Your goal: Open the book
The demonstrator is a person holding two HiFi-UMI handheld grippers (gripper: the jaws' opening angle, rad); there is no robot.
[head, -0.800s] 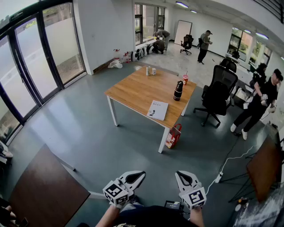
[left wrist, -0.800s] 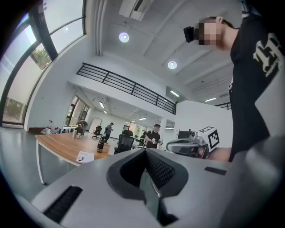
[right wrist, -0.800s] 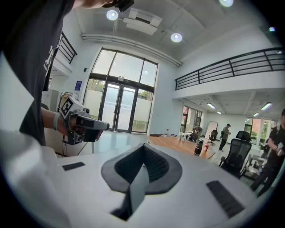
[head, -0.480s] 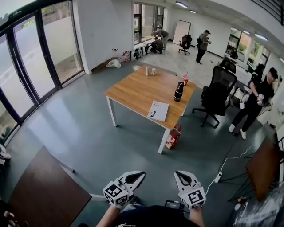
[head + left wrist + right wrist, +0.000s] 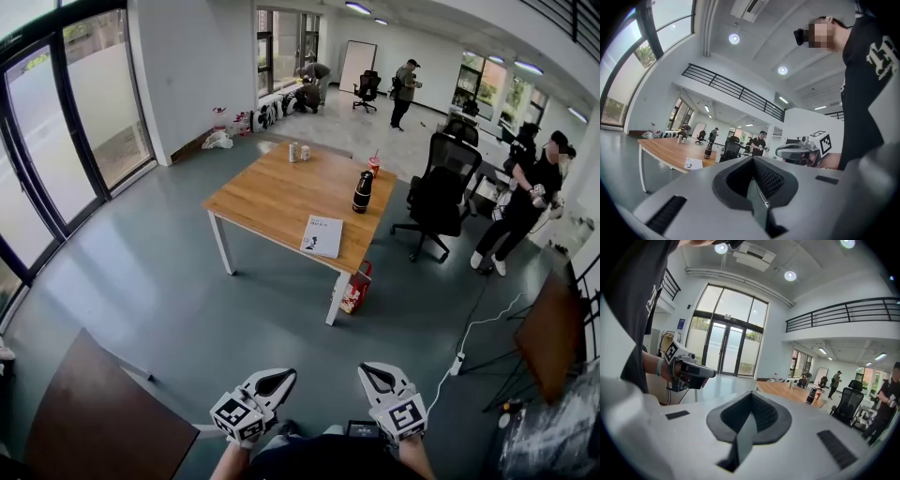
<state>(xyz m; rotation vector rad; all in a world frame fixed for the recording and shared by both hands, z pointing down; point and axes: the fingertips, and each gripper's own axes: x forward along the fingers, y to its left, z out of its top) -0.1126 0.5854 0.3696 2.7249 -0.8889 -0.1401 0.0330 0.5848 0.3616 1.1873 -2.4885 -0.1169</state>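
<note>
Open office floor: book (image 5: 322,235) sits closed on the desk (image 5: 272,192), well away, so left gripper (image 5: 280,377) and right gripper (image 5: 369,372) hang jaws-together, empty.

open office: wooden desk (image 5: 272,197), swivel chairs (image 5: 436,192), whiteboard (image 5: 357,66)

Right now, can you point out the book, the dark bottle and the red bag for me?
book (image 5: 322,235), head view, middle of its white cover.
dark bottle (image 5: 363,192), head view, middle of its body.
red bag (image 5: 353,292), head view, middle of its side.
</note>
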